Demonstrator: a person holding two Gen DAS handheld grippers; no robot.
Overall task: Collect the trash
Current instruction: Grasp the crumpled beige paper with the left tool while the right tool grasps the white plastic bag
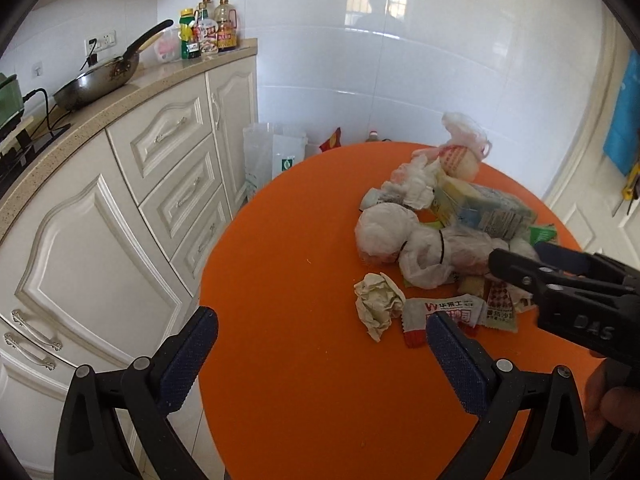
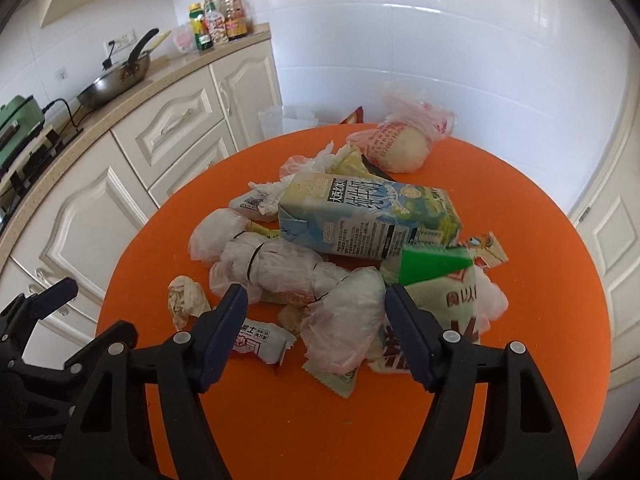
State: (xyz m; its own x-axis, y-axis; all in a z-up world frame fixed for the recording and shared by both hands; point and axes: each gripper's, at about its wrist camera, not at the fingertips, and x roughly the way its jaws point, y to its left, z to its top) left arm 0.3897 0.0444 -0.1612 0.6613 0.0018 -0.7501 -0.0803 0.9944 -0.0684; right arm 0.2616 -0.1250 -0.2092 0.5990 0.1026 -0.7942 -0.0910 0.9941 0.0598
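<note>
A heap of trash lies on the round orange table (image 2: 520, 216): a milk carton (image 2: 372, 216), tied white plastic bags (image 2: 272, 268), a crumpled paper ball (image 2: 186, 298), snack wrappers (image 2: 260, 338), a green packet (image 2: 432, 266) and a bagged round item (image 2: 400, 144) at the far side. My right gripper (image 2: 316, 304) is open, its fingers on either side of a crumpled plastic bag (image 2: 344, 320). My left gripper (image 1: 320, 328) is open and empty over the table's near left part, left of the paper ball (image 1: 378, 304). The right gripper (image 1: 532, 268) also shows in the left wrist view.
White kitchen cabinets (image 1: 120, 208) with a counter stand left of the table, bearing a wok (image 1: 100, 80) and sauce bottles (image 1: 208, 32). Plastic bags (image 1: 272, 156) sit on the floor behind the table. A white tiled wall is behind, a door at right.
</note>
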